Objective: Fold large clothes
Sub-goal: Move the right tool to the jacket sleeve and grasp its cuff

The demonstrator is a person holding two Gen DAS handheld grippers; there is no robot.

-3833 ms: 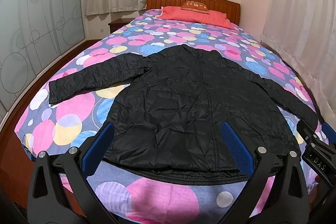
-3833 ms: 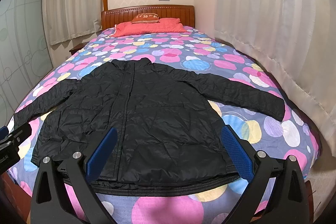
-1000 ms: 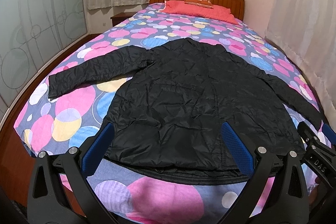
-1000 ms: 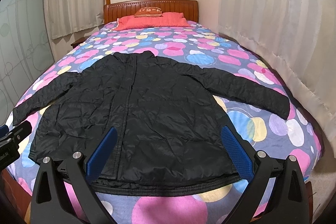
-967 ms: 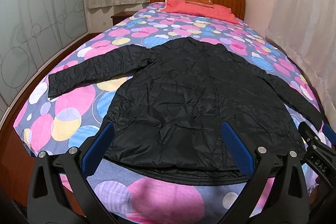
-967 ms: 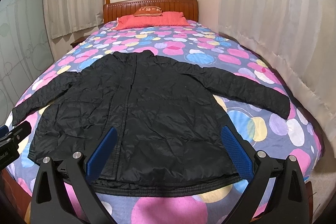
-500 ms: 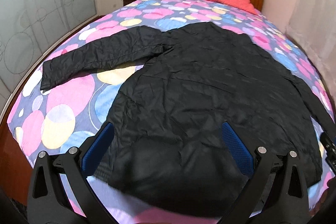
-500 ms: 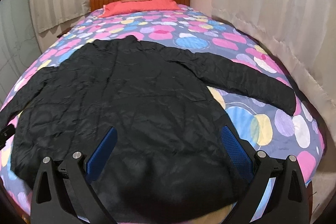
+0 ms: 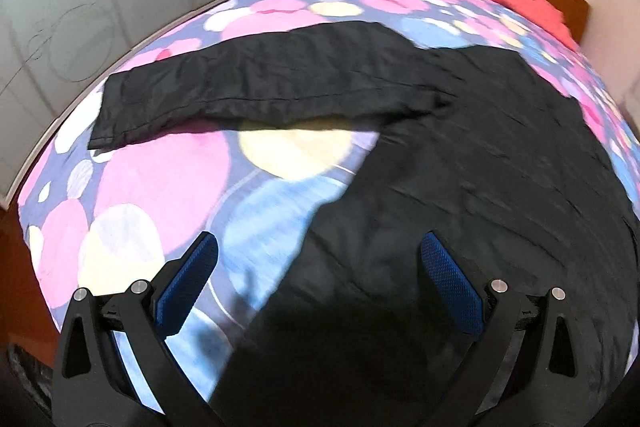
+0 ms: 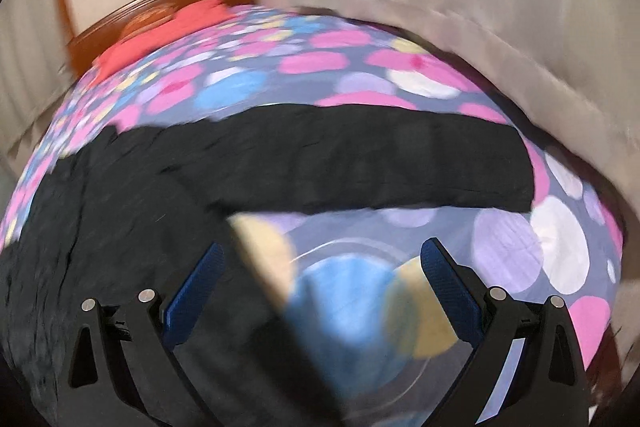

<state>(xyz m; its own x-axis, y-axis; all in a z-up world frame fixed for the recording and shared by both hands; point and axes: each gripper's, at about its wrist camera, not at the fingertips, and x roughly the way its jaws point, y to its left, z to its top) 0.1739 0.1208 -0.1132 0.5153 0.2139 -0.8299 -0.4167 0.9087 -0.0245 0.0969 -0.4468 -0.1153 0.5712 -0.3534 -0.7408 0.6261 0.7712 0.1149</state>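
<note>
sleeves (image 9: pixel 256 87) (image 10: pixel 360 167) split: one per wrist view.

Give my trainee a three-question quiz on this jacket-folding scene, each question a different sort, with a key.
1. True or false: the left gripper is shut on the black jacket.
2. The jacket's sleeves are: A) folded across the body, B) spread out to the sides, C) hanging off the bed.
3. Fill in: the right gripper is ____, holding nothing.

Key: 1 false; 2 B; 3 open
</note>
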